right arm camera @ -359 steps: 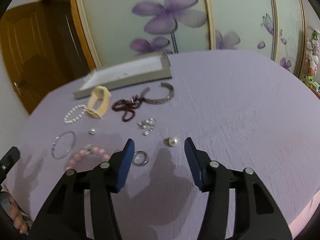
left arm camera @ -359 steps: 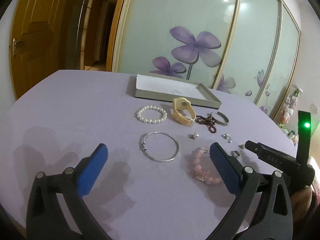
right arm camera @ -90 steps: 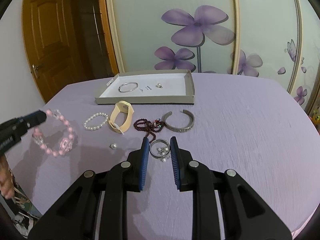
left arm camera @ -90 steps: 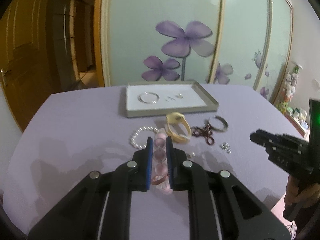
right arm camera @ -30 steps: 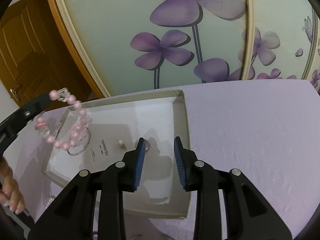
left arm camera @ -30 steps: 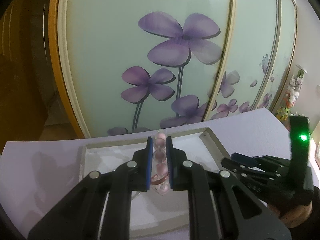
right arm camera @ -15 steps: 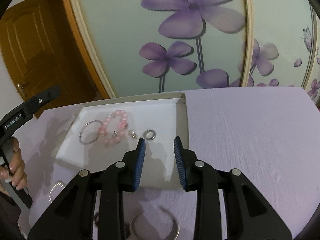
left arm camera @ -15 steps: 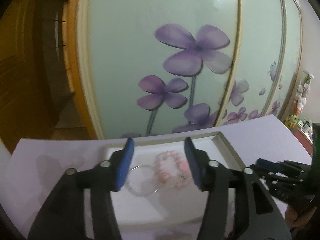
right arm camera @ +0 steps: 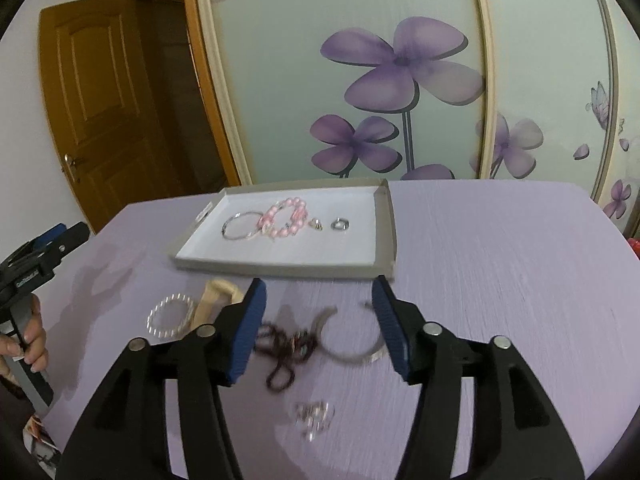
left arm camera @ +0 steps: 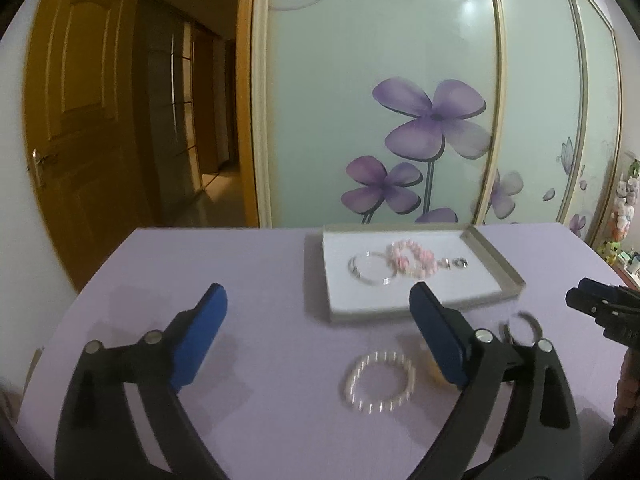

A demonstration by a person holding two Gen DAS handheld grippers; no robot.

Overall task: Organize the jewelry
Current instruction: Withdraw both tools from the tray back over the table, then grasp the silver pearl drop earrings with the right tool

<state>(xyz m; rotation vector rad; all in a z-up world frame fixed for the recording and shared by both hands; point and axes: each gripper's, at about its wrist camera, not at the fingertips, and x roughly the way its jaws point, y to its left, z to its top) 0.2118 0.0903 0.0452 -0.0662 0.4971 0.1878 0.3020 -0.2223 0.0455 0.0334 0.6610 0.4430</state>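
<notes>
A grey tray (left arm camera: 507,272) (right arm camera: 386,216) with a white floor holds a pink bead bracelet (left arm camera: 412,259) (right arm camera: 286,220), a silver bangle (left arm camera: 370,268) (right arm camera: 240,226), a pearl piece (right arm camera: 317,224) and a ring (right arm camera: 341,224). My left gripper (left arm camera: 320,336) is open and empty, above the table in front of the tray. A white pearl bracelet (left arm camera: 379,384) (right arm camera: 170,316) lies near it. My right gripper (right arm camera: 318,328) is open and empty over a dark bead string (right arm camera: 286,352) and a silver cuff (right arm camera: 352,340).
A beige watch band (right arm camera: 214,300) lies beside the pearl bracelet. Small silver pieces (right arm camera: 314,418) lie near the front. The lilac table (left arm camera: 200,280) ends at a glass sliding door with purple flowers (left arm camera: 432,128). A wooden door (left arm camera: 80,120) is at the left.
Both grippers have pulled back from the tray and opened wider. The pink bracelet, let go by the left gripper, stays in the tray.
</notes>
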